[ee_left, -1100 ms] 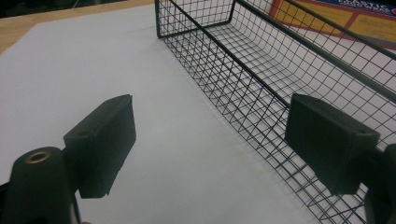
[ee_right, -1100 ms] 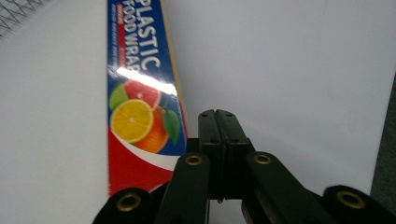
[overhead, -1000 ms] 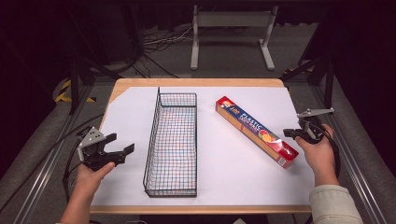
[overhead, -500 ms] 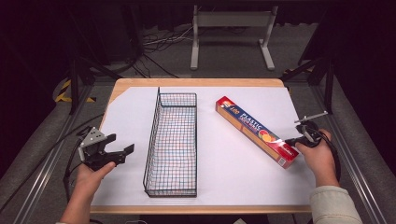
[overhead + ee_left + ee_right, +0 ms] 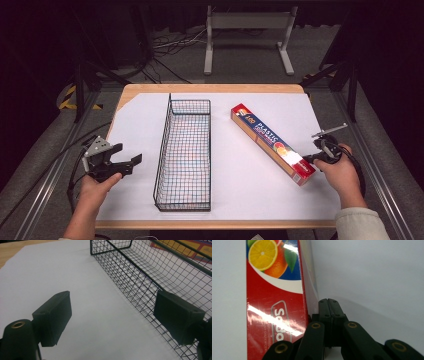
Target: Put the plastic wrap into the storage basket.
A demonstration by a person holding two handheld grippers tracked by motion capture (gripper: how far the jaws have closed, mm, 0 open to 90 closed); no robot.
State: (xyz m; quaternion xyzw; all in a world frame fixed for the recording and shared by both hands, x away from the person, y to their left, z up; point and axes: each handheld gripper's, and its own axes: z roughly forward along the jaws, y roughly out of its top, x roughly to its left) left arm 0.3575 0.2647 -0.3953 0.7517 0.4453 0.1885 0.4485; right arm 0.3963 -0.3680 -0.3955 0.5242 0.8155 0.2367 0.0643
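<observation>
A long red plastic-wrap box [image 5: 272,142] lies slantwise on the white sheet, right of a black wire basket [image 5: 184,155]. My right gripper [image 5: 307,159] is at the box's near end, jaws shut together with nothing between them. In the right gripper view the closed tips [image 5: 328,305] rest against the side of the box [image 5: 274,302]. My left gripper [image 5: 127,159] hovers left of the basket with its jaws wide open. The left gripper view shows its two pads [image 5: 53,316] apart over bare sheet, with the basket's side wall [image 5: 140,282] just beyond.
The white sheet [image 5: 135,120] covers a wooden table [image 5: 210,89] whose edges show at the back and front. Dark floor, cables and a metal stand [image 5: 247,30] lie beyond the table. A person's hands come in from the bottom corners.
My right gripper has sunk a little and come in against the near end of the box. The left gripper, the basket and the box have stayed put.
</observation>
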